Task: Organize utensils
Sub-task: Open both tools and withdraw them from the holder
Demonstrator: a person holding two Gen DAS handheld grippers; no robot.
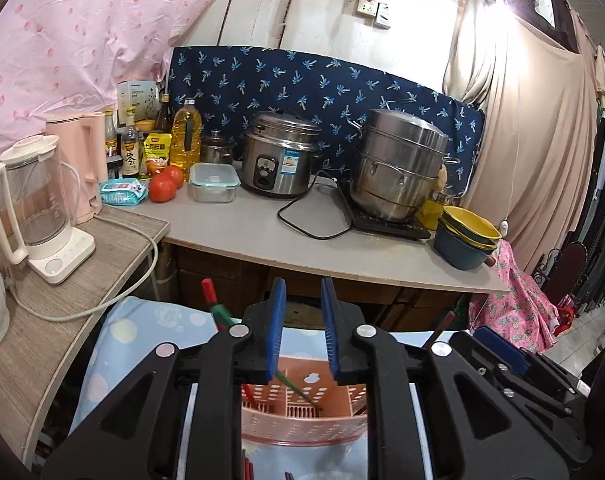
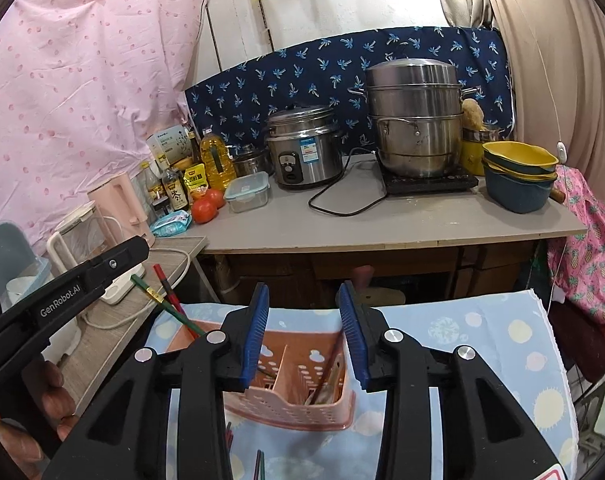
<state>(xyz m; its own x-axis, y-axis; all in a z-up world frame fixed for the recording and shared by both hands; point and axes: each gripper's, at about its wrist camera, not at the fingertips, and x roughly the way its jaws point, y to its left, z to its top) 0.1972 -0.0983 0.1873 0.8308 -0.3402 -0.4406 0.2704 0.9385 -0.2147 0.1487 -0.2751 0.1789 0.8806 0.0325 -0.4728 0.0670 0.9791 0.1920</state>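
Left gripper point(image 1: 303, 330): jaws a little apart, nothing pinched between the blue pads.
Right gripper point(image 2: 304, 334): jaws apart, wider than the left, nothing pressed between them.
Pink basket point(image 2: 298, 408): sits on the blue dotted cloth point(image 2: 482, 344), right below both grippers, with walls inside that split it into parts.
Green chopstick point(image 1: 296, 391): leans in the left part of the basket, its top poking out to the left.
Red chopstick point(image 2: 167, 285): leans beside the green one, crossing it.
Brown chopsticks point(image 2: 329, 364): stand tilted in the right part of the basket.
Loose chopsticks point(image 2: 259, 462): lie flat on the cloth, in front of the basket.
Hand point(image 2: 48, 396): holds the left gripper's handle.
Counter point(image 1: 270, 236): behind the cloth, with a rice cooker point(image 1: 280, 156), 1 big steamer pot point(image 1: 400, 166) and 2 tomatoes point(image 1: 164, 184).
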